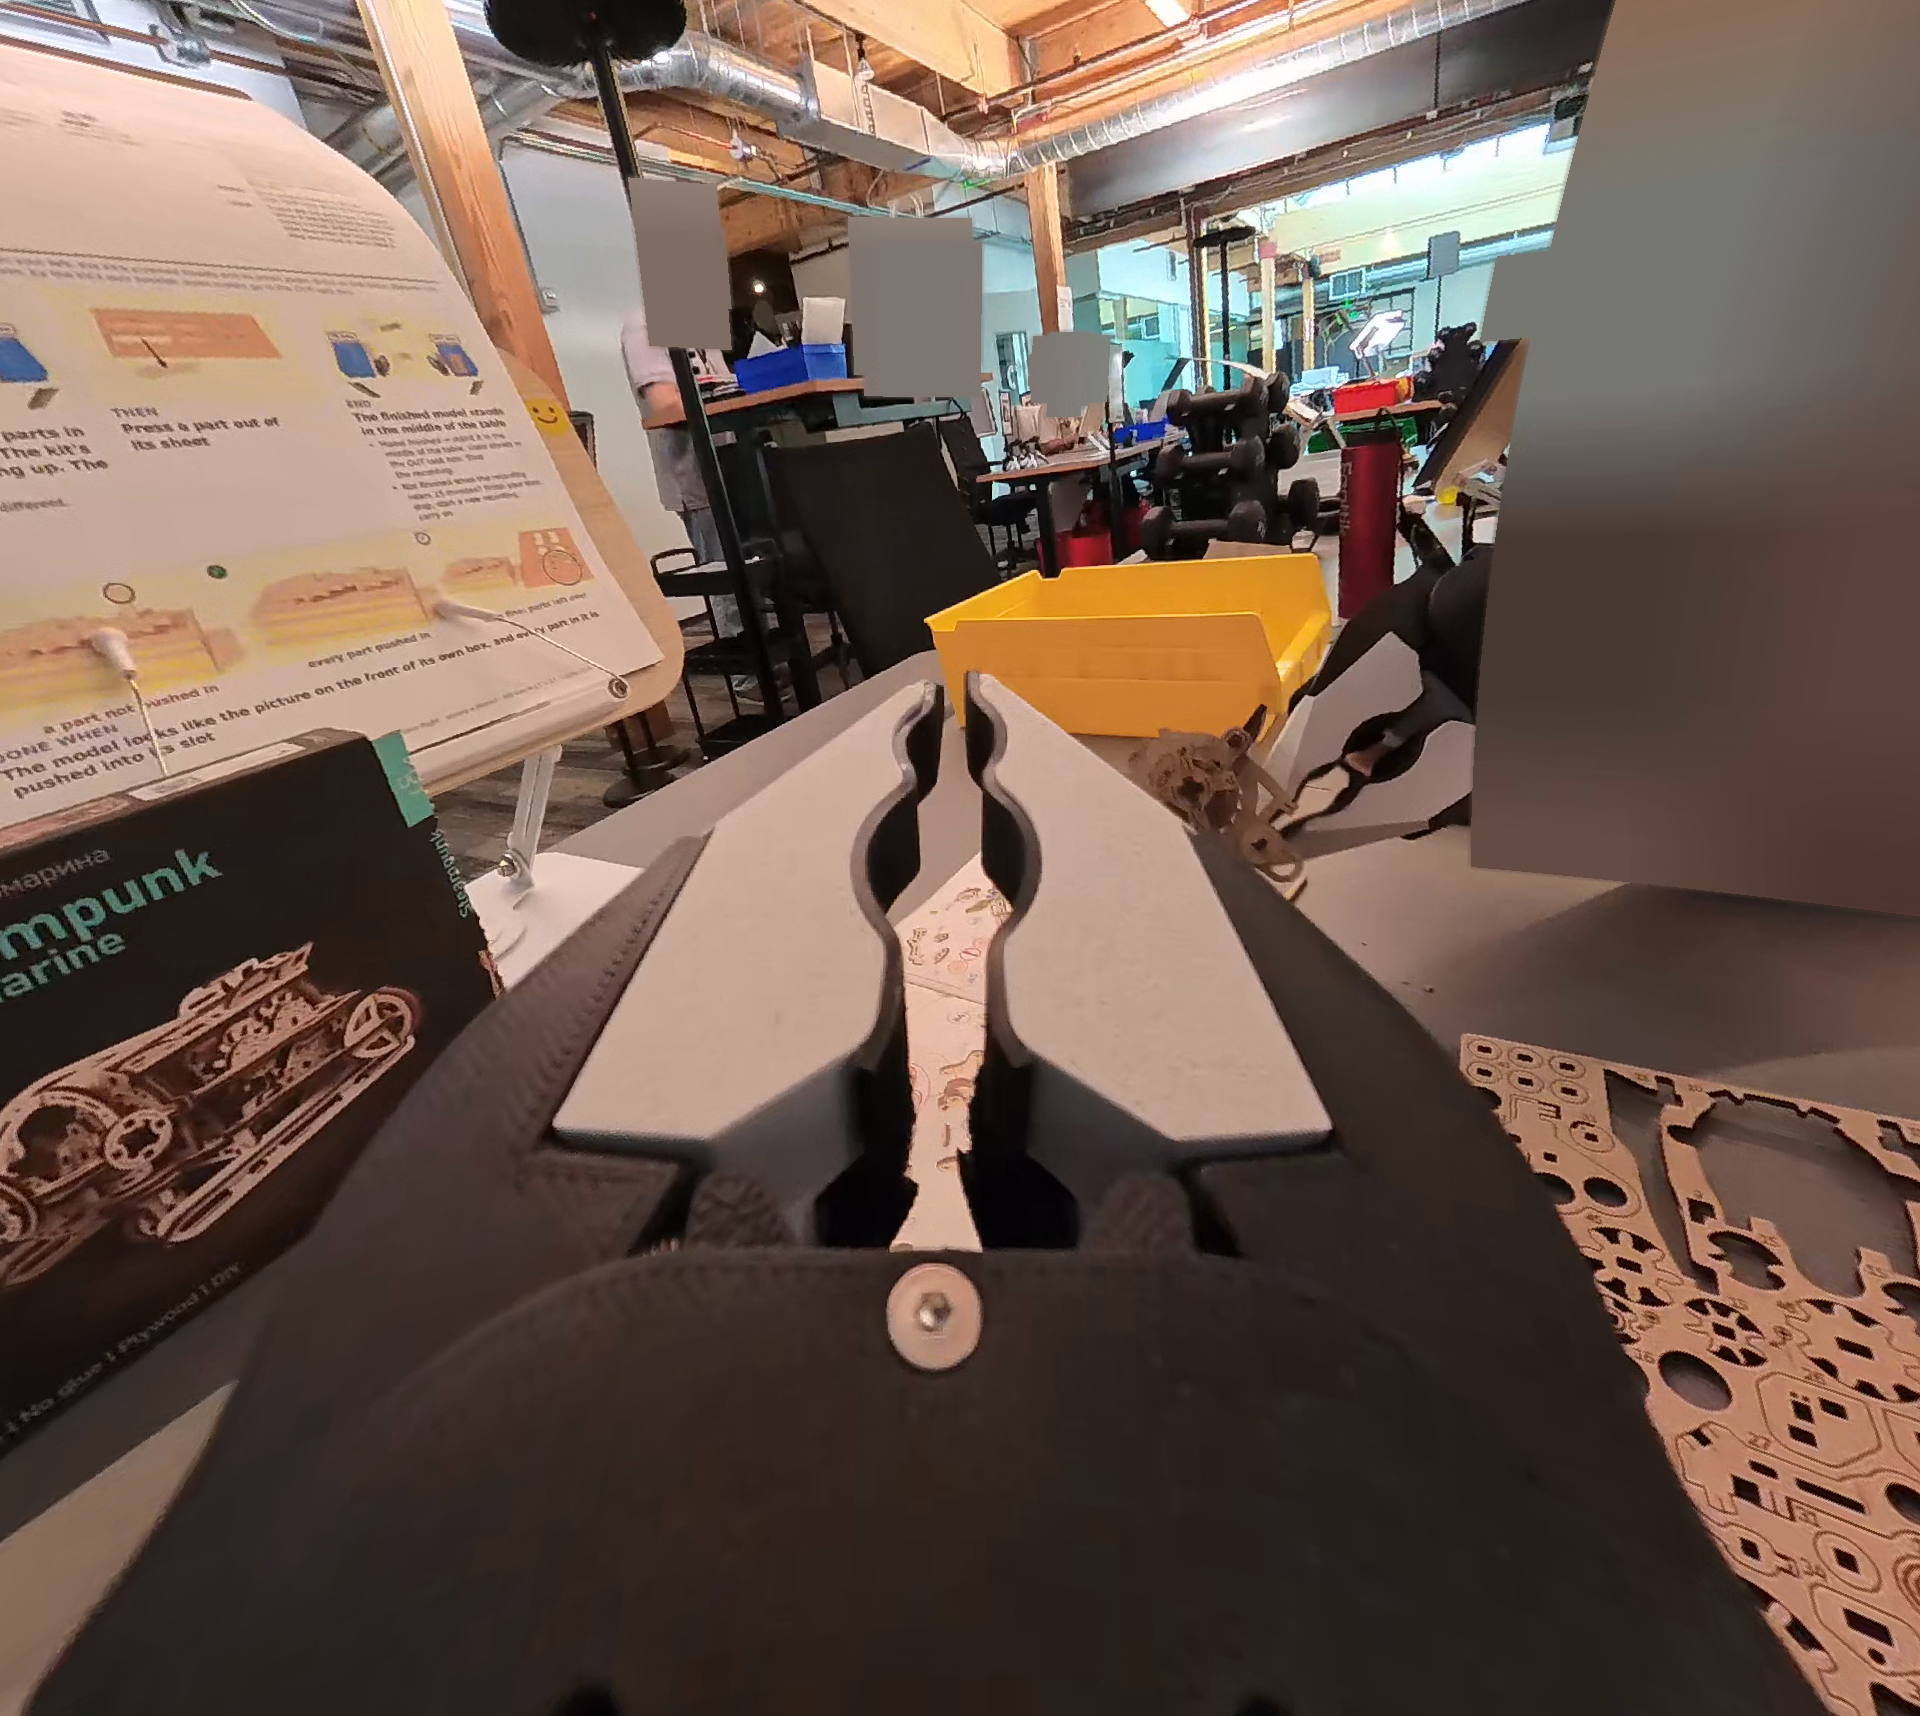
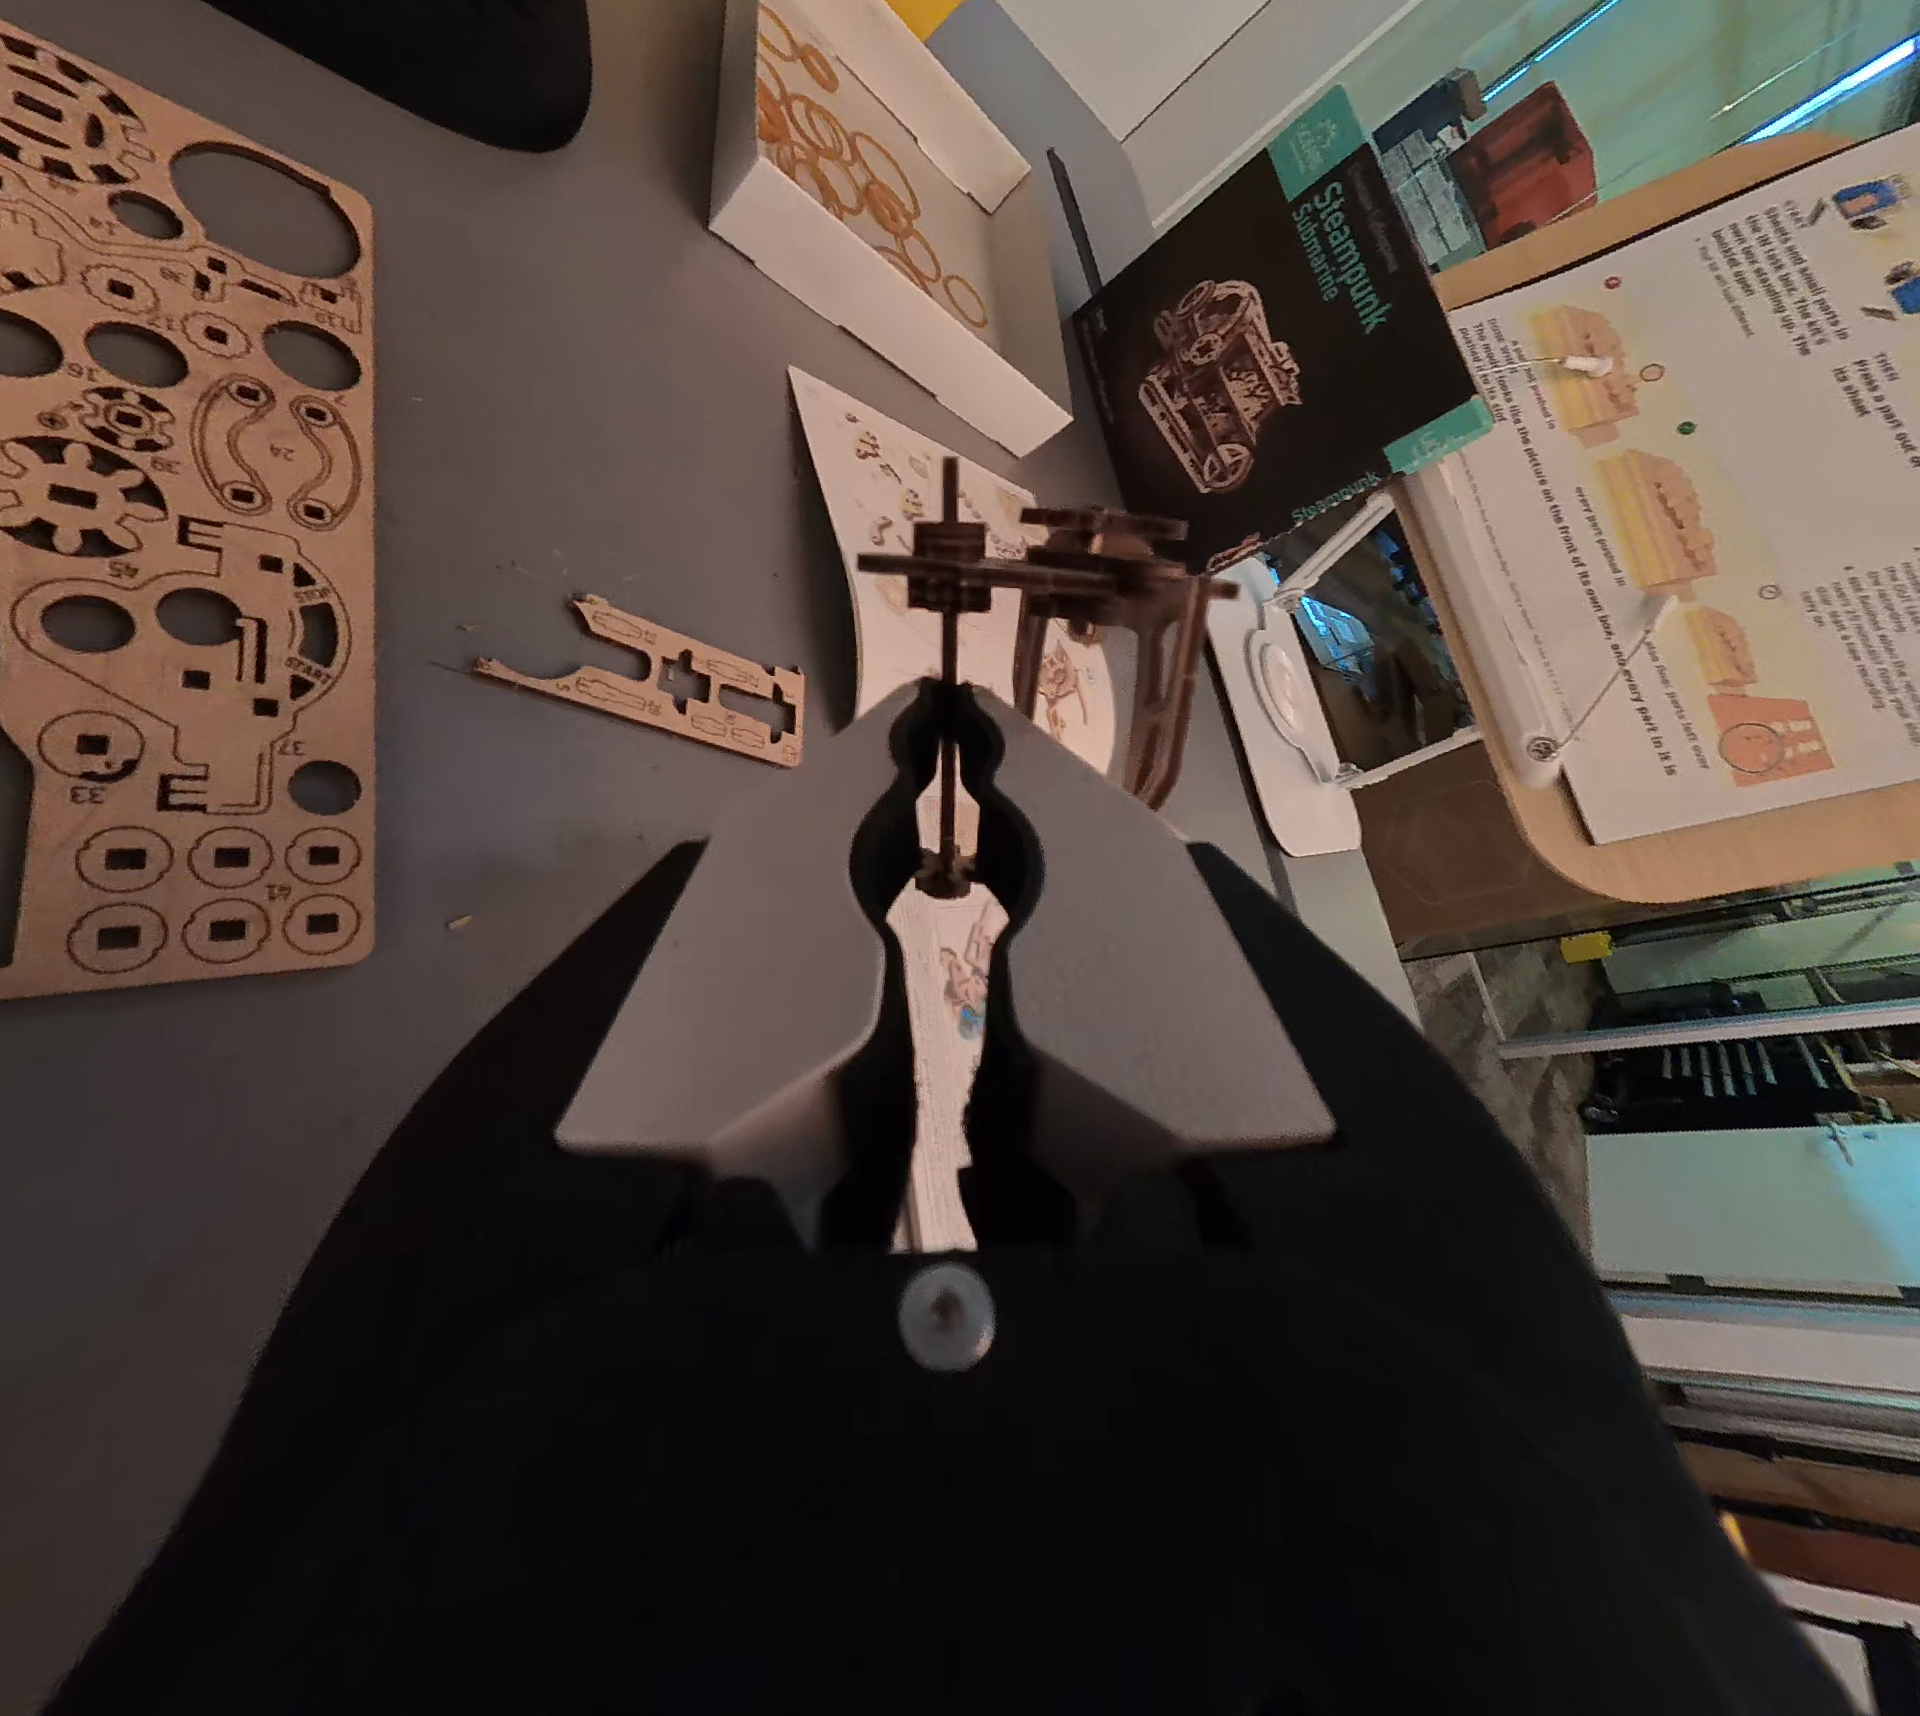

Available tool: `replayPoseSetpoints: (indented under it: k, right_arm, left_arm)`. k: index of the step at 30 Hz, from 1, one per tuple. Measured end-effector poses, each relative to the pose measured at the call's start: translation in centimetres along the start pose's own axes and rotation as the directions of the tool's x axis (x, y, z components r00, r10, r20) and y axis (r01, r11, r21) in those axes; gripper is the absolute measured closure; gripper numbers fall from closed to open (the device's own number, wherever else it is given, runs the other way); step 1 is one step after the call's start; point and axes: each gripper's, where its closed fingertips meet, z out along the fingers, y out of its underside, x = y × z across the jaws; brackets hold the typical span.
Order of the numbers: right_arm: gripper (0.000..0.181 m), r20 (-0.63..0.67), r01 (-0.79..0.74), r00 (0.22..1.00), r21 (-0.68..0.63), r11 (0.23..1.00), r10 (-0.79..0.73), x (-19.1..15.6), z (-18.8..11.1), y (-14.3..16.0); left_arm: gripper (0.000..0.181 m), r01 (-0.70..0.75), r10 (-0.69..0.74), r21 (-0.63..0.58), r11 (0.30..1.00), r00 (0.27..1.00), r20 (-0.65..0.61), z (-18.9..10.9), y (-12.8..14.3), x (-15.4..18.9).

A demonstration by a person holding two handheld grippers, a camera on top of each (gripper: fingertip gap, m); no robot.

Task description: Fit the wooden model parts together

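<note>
- Right wrist view: the right tool (image 2: 943,700) is clenched on a thin rod of the half-built wooden model (image 2: 1049,596), which sticks out past the fingertips above the grey counter (image 2: 540,440) and an open instruction sheet (image 2: 883,461).
- A loose cut-out part (image 2: 665,679) lies flat on the counter just left of the tool; the punched plywood sheet (image 2: 177,523) lies farther left.
- A white tray of wooden rings (image 2: 862,160) and the kit's dark box (image 2: 1278,357) sit beyond.
- Left wrist view: the left tool (image 1: 954,695) is nearly closed, a narrow gap between its tips, grasping nothing.
- A yellow bin (image 1: 1122,638) stands behind it.
</note>
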Motion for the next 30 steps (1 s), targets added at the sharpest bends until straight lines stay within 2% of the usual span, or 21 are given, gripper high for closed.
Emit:
replayPoseSetpoints:
  k: [5,22,30]
  right_arm:
    - [0.181,-0.071,0.094,0.993,-0.062,0.994,-0.098,0.6,0.1,0.7]
    - [0.18,-0.031,0.163,0.985,-0.116,0.98,-0.168,-0.6,0.9,1.5]
    - [0.181,0.047,0.076,0.996,-0.053,0.996,-0.074,-2.4,1.8,0.8]
  left_arm:
    - [0.18,0.013,-0.013,-0.003,1.0,1.0,-0.005,0.1,0.1,0.1]
    - [0.181,0.037,-0.037,-0.008,0.999,0.999,0.004,0.1,0.2,-0.2]
    - [0.181,0.062,-0.061,-0.062,0.996,0.998,0.009,0.5,1.1,-0.4]
